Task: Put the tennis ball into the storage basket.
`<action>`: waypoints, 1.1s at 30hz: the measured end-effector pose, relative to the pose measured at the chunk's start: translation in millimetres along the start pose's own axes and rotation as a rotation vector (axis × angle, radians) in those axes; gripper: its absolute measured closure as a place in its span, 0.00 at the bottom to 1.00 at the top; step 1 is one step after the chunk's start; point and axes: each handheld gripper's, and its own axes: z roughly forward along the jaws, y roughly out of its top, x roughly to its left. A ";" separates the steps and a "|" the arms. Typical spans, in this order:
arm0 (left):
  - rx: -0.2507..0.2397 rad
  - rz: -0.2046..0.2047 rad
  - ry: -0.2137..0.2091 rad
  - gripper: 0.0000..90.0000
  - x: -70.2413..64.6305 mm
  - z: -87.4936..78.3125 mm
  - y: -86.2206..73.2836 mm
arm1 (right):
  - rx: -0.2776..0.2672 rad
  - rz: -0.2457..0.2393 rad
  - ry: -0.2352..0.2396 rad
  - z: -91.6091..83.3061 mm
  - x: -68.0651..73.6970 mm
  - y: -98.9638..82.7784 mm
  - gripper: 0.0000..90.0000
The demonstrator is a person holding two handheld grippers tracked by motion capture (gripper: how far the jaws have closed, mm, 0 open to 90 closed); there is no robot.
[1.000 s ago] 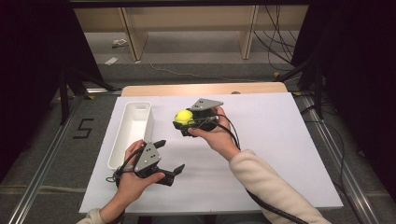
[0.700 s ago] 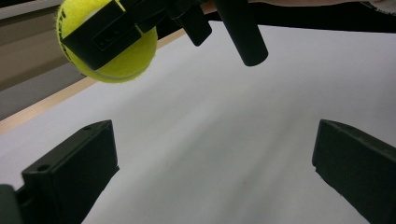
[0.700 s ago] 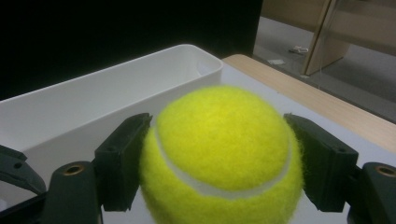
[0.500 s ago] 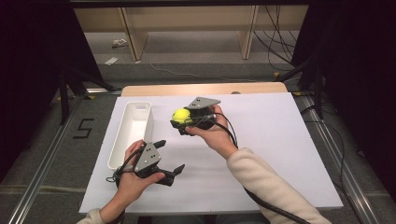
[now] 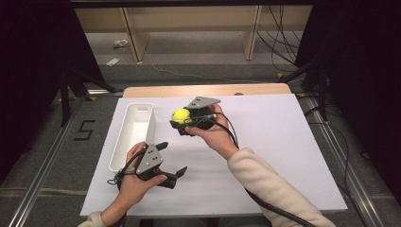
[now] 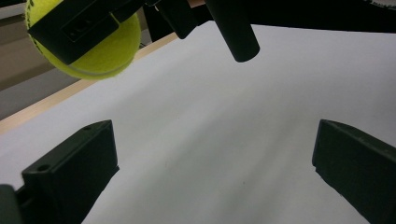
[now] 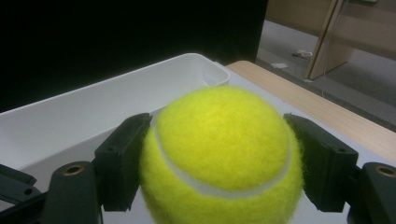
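Tennis ball (image 5: 180, 116), fuzzy and bright yellow with a pale curved seam, sits clamped between the jaws of the right gripper (image 5: 183, 121), lifted off the counter (image 5: 283, 142) just to the right of the bin's far end. Going from the left: a long, narrow white plastic bin (image 5: 124, 142) with smooth walls and rounded corners lies lengthwise on the white sheet that covers the counter, a strip of light wood showing at the far edge. Near its close end, the left hand (image 5: 134, 182) comes in from the bottom edge, palm wrapped round the black body of the left gripper (image 5: 171, 159), which carries a grey three-cornered plate on top; its two blocky black jaws stand wide apart with nothing between them, pointing right and away over bare white sheet. In the left gripper view the ball (image 6: 95, 49) hangs at the upper left. Further right, the right hand (image 5: 215, 135), in a cream sleeve, reaches diagonally toward the bin with the wrist bent. In the right gripper view the ball (image 7: 222, 154) is pressed at both sides by matte black pads (image 7: 122, 161), the bin (image 7: 93, 109) just behind it.
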 end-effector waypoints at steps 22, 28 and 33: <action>0.003 -0.010 -0.012 0.00 -1.2 0.1 -0.3 | -0.005 -0.011 0.007 6.2 4.7 7.3 0.30; 0.003 -0.009 -0.013 0.00 -1.3 0.1 -0.3 | -0.003 -0.014 0.011 7.9 6.3 9.3 0.30; 0.003 -0.006 -0.012 0.00 -1.0 0.0 -0.2 | -0.001 -0.017 0.016 9.2 7.7 10.5 0.30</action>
